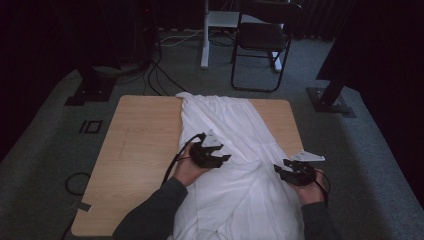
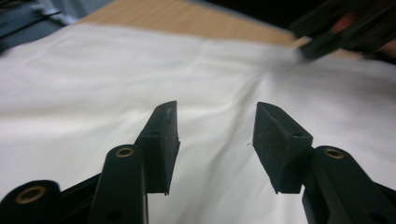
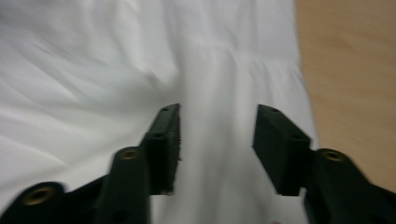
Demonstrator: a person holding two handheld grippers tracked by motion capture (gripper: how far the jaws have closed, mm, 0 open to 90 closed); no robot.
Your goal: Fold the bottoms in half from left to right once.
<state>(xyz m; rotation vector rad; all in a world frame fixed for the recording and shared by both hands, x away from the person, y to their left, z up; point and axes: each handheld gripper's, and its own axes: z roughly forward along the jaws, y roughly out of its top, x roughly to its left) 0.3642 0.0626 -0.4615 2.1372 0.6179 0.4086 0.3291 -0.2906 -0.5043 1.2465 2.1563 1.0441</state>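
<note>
Dark curtains and grey carpet surround the pale wooden surface point(image 1: 135, 150), on which a long white crumpled cloth point(image 1: 235, 145) lies lengthwise, right of centre, its near end draping over the near edge. We hold the left tool point(image 1: 220, 159) over the cloth's middle and the right tool point(image 1: 284, 169) at its right border, jaws of both apart and empty, seemingly poised to pinch folds. Bare wood at left offers room for spreading.

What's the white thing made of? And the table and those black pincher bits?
The white thing looks like thin, soft woven cloth: it drapes and wrinkles into folds. The table looks like pale wood or wood-look laminate, with faint grain lines. The black pads seem matte rubber or foam, dull and slightly fuzzy at the edges.
</note>
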